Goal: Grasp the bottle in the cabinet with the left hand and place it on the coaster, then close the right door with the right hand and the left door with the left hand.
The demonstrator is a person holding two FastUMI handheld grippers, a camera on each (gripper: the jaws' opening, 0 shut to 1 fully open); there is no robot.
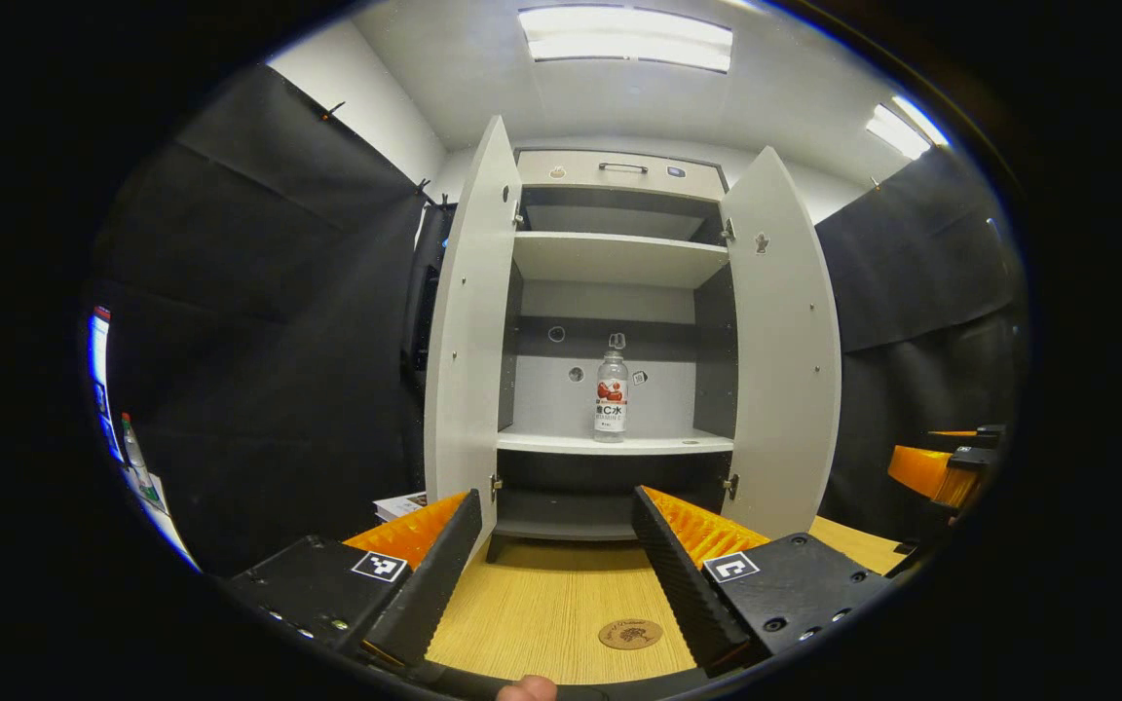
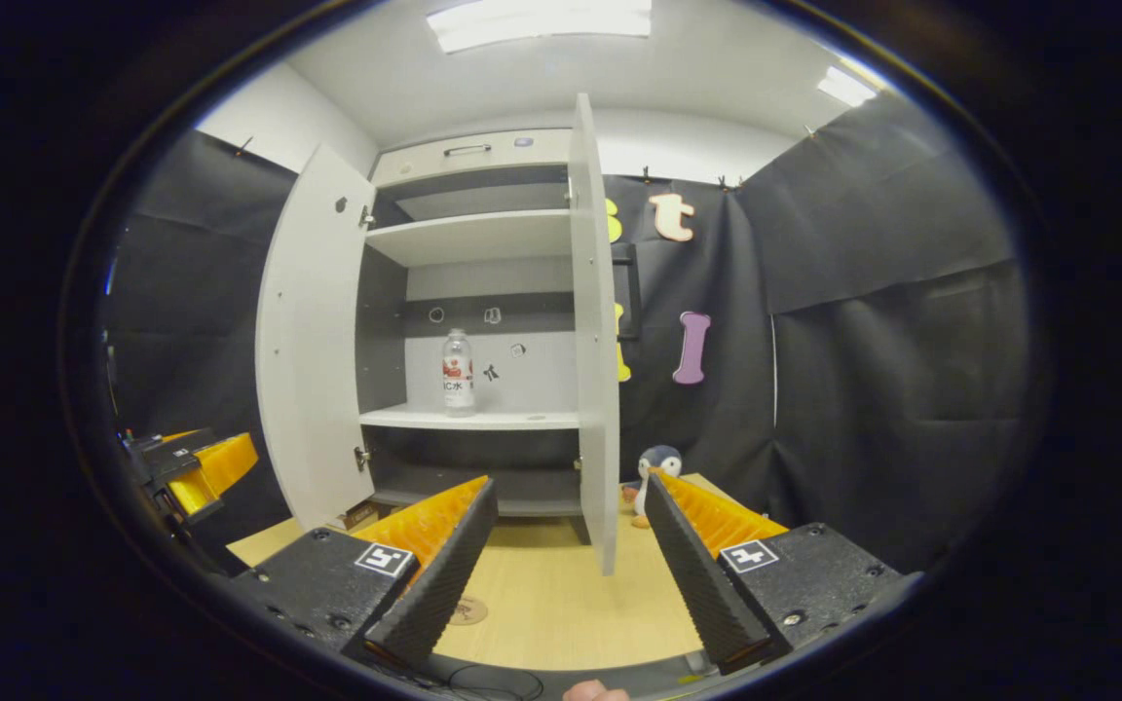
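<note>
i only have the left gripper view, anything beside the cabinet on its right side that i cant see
Observer: Yes. In the right gripper view a small penguin toy stands on the table, just right of the right door.
Operator: is the right gripper open
Observer: Yes, the right gripper has its jaws spread wide and holds nothing.
Operator: does that door's edge reach out over the table
Observer: From that view, the right door stands wide open and its lower corner hangs over the table, between the right gripper's fingers in the picture. The bottle stands upright on the shelf behind it.
</note>
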